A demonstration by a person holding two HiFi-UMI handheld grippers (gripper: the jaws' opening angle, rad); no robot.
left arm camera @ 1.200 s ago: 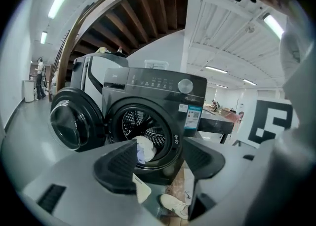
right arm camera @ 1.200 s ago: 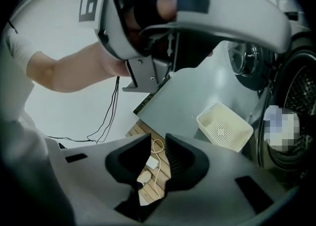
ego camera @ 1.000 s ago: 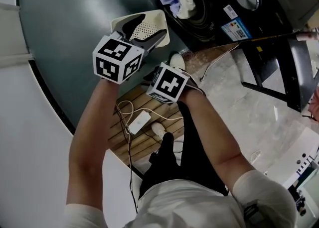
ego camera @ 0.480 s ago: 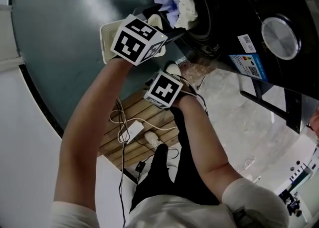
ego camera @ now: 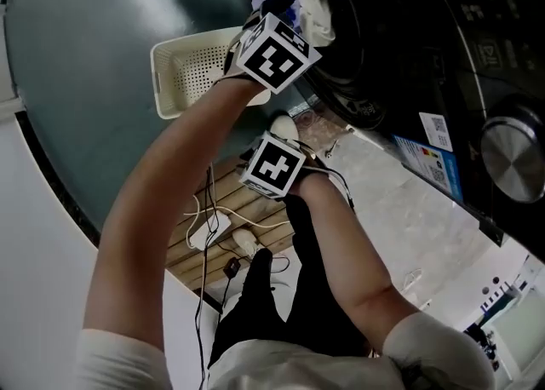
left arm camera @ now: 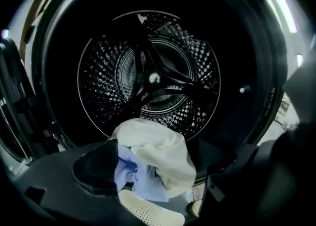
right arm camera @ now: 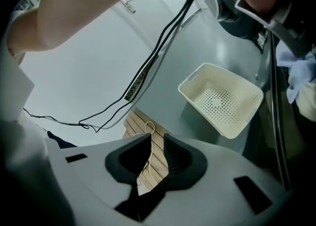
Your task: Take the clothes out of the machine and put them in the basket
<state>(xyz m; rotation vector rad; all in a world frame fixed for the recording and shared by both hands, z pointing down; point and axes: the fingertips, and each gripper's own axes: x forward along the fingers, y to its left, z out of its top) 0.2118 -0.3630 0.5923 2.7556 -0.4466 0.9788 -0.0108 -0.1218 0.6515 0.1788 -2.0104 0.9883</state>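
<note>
Grey-green floor (ego camera: 94, 48), laundry corner.
- Front-loading machine (ego camera: 400, 39), upper right, door open. Clothes (left arm camera: 153, 156), white, pale blue and dark, are heaped at the drum mouth.
- Left claw (left arm camera: 165, 173): jaws opening, bracketing the heap without pressing; likely lining up a grab.
- Right claw (right arm camera: 153, 146): barely parted, empty, hanging low as a spare.
- Basket (ego camera: 170, 82): cream, perforated, empty, beside the machine for a short carry.
- Wooden slats (ego camera: 255, 218) with cables underfoot: tripping risk.

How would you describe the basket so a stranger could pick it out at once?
Find the dark machine with its round drum open. On the grey floor next to it stands the basket. It is the only cream, rectangular tub with a hole-dotted bottom, and it is empty, unlike the drum mouth holding clothes.
</note>
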